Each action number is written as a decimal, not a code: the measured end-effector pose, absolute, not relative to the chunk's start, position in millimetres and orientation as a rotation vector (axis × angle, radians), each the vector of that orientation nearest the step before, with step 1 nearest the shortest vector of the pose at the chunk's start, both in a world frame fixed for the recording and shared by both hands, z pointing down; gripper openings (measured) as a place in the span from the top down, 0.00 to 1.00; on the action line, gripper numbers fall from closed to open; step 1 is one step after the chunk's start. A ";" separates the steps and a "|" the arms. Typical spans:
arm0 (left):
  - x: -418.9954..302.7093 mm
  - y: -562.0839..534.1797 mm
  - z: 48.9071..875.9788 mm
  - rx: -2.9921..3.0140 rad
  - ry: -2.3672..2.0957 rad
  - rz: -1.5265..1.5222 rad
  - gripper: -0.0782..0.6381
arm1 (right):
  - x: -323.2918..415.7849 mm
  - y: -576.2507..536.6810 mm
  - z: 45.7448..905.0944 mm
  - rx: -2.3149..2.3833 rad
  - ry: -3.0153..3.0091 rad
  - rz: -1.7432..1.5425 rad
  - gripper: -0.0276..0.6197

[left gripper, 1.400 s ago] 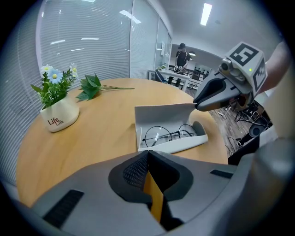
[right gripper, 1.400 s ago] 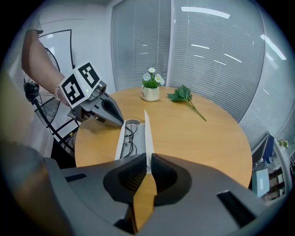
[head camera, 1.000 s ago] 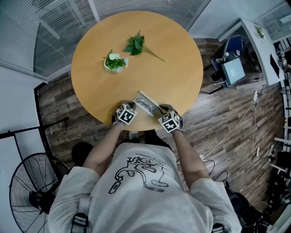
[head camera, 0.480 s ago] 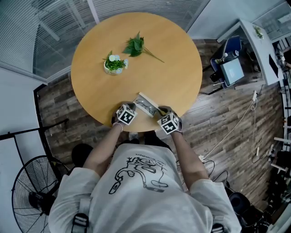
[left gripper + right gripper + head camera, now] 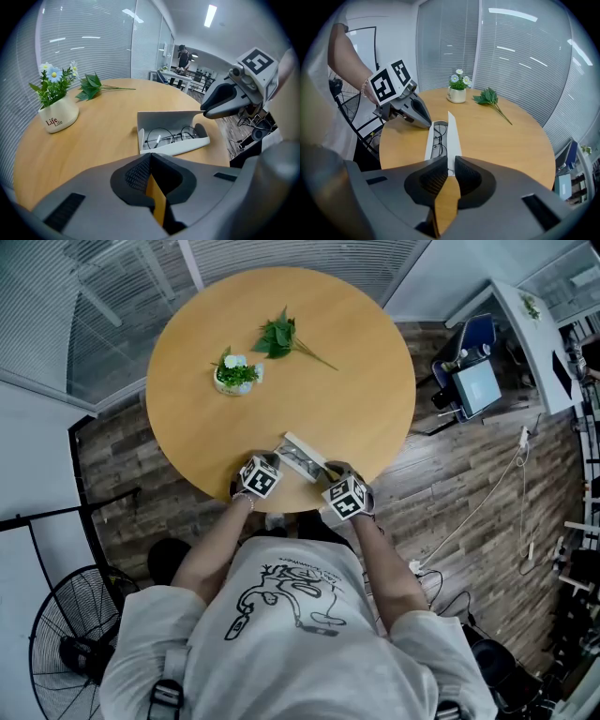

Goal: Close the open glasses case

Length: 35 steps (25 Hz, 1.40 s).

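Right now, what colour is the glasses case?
The glasses case is pale grey; the left gripper view shows it best.

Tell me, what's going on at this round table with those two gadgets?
A person is working on a grey glasses case near the edge of the table with two hand-held grippers. The case is open, with the glasses lying inside and the lid standing up. The right gripper seems to pinch one end of the lid. The left gripper, jaws shut and empty, sits beside the case's other end. The lid is not yet down.
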State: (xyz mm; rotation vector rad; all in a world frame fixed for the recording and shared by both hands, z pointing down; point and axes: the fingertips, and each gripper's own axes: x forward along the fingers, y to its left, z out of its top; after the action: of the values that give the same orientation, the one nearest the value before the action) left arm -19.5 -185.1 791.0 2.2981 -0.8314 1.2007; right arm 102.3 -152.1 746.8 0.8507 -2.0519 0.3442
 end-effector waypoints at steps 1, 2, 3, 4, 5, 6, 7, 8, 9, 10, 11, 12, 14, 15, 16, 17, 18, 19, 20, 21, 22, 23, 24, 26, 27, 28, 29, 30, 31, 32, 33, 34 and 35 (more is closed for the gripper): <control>-19.6 -185.0 790.9 2.299 -0.831 1.200 0.86 | 101.5 -151.4 746.3 0.850 -2.052 0.337 0.87; -19.7 -185.0 790.9 2.299 -0.830 1.198 0.86 | 100.4 -151.0 746.4 0.849 -2.052 0.327 0.87; -19.9 -185.1 791.1 2.300 -0.830 1.196 0.86 | 99.5 -150.7 746.8 0.849 -2.052 0.318 0.87; -20.1 -185.5 791.2 2.300 -0.829 1.195 0.86 | 98.7 -150.5 747.1 0.850 -2.050 0.312 0.87; -20.4 -185.9 791.3 2.300 -0.830 1.194 0.86 | 98.2 -150.5 747.3 0.851 -2.047 0.308 0.87; -20.6 -186.4 791.4 2.300 -0.830 1.194 0.86 | 98.1 -150.3 747.4 0.852 -2.044 0.304 0.87; -20.5 -186.7 791.5 2.300 -0.831 1.194 0.86 | 98.0 -150.0 747.3 0.851 -2.043 0.302 0.87; -20.2 -186.7 791.6 2.300 -0.832 1.195 0.86 | 98.0 -149.2 747.1 0.850 -2.043 0.300 0.87; -19.9 -186.5 791.8 2.299 -0.832 1.196 0.86 | 97.8 -148.3 747.1 0.847 -2.044 0.299 0.87; -19.8 -186.4 791.9 2.299 -0.832 1.197 0.86 | 97.4 -147.4 747.2 0.844 -2.044 0.296 0.87; -19.8 -186.3 791.9 2.298 -0.832 1.197 0.86 | 96.8 -146.8 747.3 0.842 -2.044 0.294 0.87; -19.9 -186.4 791.8 2.298 -0.830 1.196 0.86 | 96.2 -146.5 747.4 0.840 -2.043 0.291 0.87; -20.4 -186.8 791.8 2.296 -0.829 1.195 0.86 | 94.9 -145.8 747.7 0.838 -2.042 0.290 0.87; -20.6 -186.8 792.0 2.295 -0.828 1.194 0.86 | 94.2 -145.2 748.0 0.837 -2.042 0.288 0.86; -20.7 -186.5 792.3 2.294 -0.828 1.193 0.86 | 93.7 -144.3 748.5 0.835 -2.042 0.284 0.86; -20.6 -186.0 792.6 2.293 -0.828 1.192 0.86 | 93.3 -143.1 749.1 0.832 -2.040 0.277 0.86; -20.4 -185.6 793.0 2.293 -0.827 1.192 0.86 | 92.8 -141.8 749.7 0.827 -2.038 0.268 0.86; -20.2 -185.4 793.4 2.293 -0.827 1.192 0.86 | 92.1 -140.7 750.2 0.821 -2.036 0.257 0.86; -19.9 -185.6 793.7 2.293 -0.828 1.193 0.86 | 91.2 -139.7 750.7 0.815 -2.034 0.245 0.86; -19.8 -185.9 794.1 2.294 -0.828 1.193 0.86 | 90.3 -138.8 751.3 0.811 -2.032 0.234 0.86; -20.0 -185.7 794.9 2.293 -0.826 1.196 0.86 | 89.6 -138.0 752.1 0.809 -2.030 0.225 0.86; -20.5 -184.9 796.7 2.290 -0.822 1.201 0.86 | 89.1 -137.2 752.7 0.811 -2.027 0.218 0.86; -21.5 -183.1 799.7 2.283 -0.813 1.212 0.86 | 88.8 -136.4 753.3 0.813 -2.025 0.211 0.86; -24.1 -178.7 806.1 2.272 -0.797 1.231 0.86 | 88.1 -134.7 754.2 0.811 -2.021 0.199 0.86; -24.6 -177.2 806.3 2.276 -0.796 1.229 0.86 | 87.7 -133.8 754.1 0.808 -2.019 0.194 0.86; -24.6 -176.2 804.5 2.285 -0.801 1.225 0.86 | 87.3 -132.9 753.5 0.805 -2.015 0.189 0.86; -24.4 -175.6 802.5 2.295 -0.809 1.225 0.86 | 86.8 -132.1 752.6 0.802 -2.012 0.184 0.86; -24.3 -175.5 801.5 2.301 -0.817 1.227 0.86 | 86.3 -131.5 752.0 0.801 -2.010 0.180 0.86; -24.4 -175.8 801.8 2.301 -0.821 1.229 0.86 | 85.8 -131.2 751.7 0.801 -2.008 0.177 0.86; -24.8 -176.4 803.0 2.297 -0.820 1.231 0.86 | 85.5 -131.1 752.1 0.803 -2.006 0.174 0.86; -25.1 -176.9 804.3 2.293 -0.814 1.232 0.86 | 85.2 -130.8 752.9 0.805 -2.004 0.173 0.86; -25.0 -177.1 804.9 2.291 -0.804 1.233 0.86 | 84.9 -130.4 754.0 0.806 -2.003 0.172 0.86; -24.7 -177.3 805.4 2.290 -0.794 1.233 0.86 | 84.6 -129.9 754.9 0.806 -2.002 0.170 0.86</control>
State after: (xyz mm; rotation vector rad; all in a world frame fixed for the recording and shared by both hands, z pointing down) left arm -24.7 -177.3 805.4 2.2902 -0.7945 1.2329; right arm 84.6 -129.9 754.9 0.8056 -2.0018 0.1698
